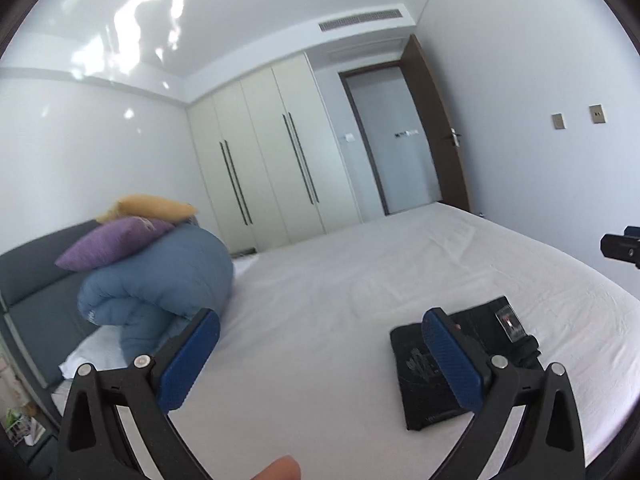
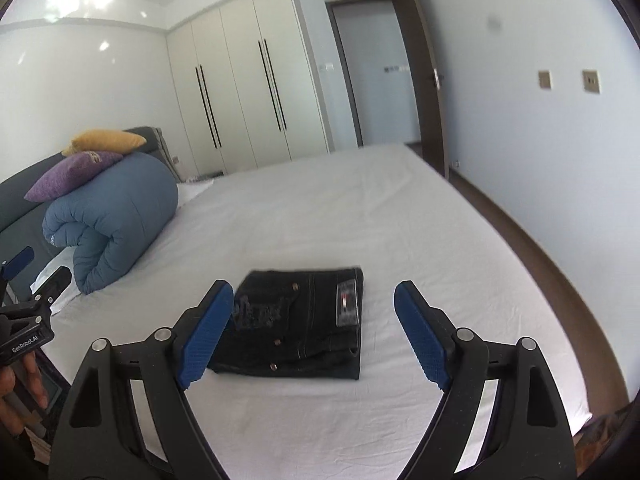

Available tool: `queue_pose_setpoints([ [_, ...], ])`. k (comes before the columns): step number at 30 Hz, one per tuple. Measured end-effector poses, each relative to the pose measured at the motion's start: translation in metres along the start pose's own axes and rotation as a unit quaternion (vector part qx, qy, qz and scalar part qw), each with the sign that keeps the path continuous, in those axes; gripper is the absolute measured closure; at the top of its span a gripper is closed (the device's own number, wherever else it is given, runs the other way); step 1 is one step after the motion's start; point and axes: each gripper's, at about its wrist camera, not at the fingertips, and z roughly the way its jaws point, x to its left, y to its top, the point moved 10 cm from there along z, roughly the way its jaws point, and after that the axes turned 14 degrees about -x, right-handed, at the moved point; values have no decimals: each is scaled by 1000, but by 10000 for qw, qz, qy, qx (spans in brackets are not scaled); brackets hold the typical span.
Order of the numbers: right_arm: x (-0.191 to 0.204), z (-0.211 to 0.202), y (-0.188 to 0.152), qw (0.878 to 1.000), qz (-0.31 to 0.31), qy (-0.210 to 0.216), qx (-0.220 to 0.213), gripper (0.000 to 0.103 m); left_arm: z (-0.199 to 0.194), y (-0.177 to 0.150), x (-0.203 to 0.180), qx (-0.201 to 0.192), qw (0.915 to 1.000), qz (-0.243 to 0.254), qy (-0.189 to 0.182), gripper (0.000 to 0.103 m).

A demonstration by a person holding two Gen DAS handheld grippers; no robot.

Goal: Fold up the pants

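Note:
The black jeans [image 2: 304, 320] lie folded into a compact rectangle on the white bed sheet [image 2: 320, 208], label patch facing up. My right gripper [image 2: 314, 300] is open and empty, held above the bed just in front of the pants. In the left wrist view the folded pants [image 1: 452, 360] lie to the right, partly hidden by the right finger [image 1: 452, 364]. My left gripper [image 1: 320, 320] is open and empty, held above bare sheet [image 1: 320, 280] to the left of the pants. The left gripper also shows at the left edge of the right wrist view [image 2: 24, 280].
A rolled blue duvet [image 2: 112, 220] with a purple pillow [image 2: 72, 174] and a yellow pillow [image 2: 108, 140] sits at the head of the bed by the grey headboard [image 2: 24, 188]. A white wardrobe [image 2: 240, 88] and an open door [image 2: 424, 80] stand beyond the bed.

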Motion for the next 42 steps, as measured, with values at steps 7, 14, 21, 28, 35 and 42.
queue_pose_setpoints([
  [7, 27, -77, 102, 9906, -315, -135, -1325, 0, -12, 43, 7, 126, 9974, -638, -320, 0],
  [14, 54, -113, 130, 9875, -757, -442, -1313, 0, -3, 29, 7, 902, 9899, -964, -510, 0],
  [21, 42, -87, 69, 9951, -542, -821, -57, 0, 4, -30, -22, 1976, 9693, -1187, -857, 0],
  [28, 32, -56, 8, 9904, -552, -994, 780, 0, 8, -65, -34, 2423, 9596, -1124, -888, 0],
  [35, 22, -28, -20, 9858, -569, -1104, 1128, 0, 15, -89, -37, 2703, 9518, -1187, -838, 0],
  [42, 20, -18, -33, 9828, -620, -1095, 1354, 0, 18, -102, -37, 2870, 9464, -1219, -842, 0],
])
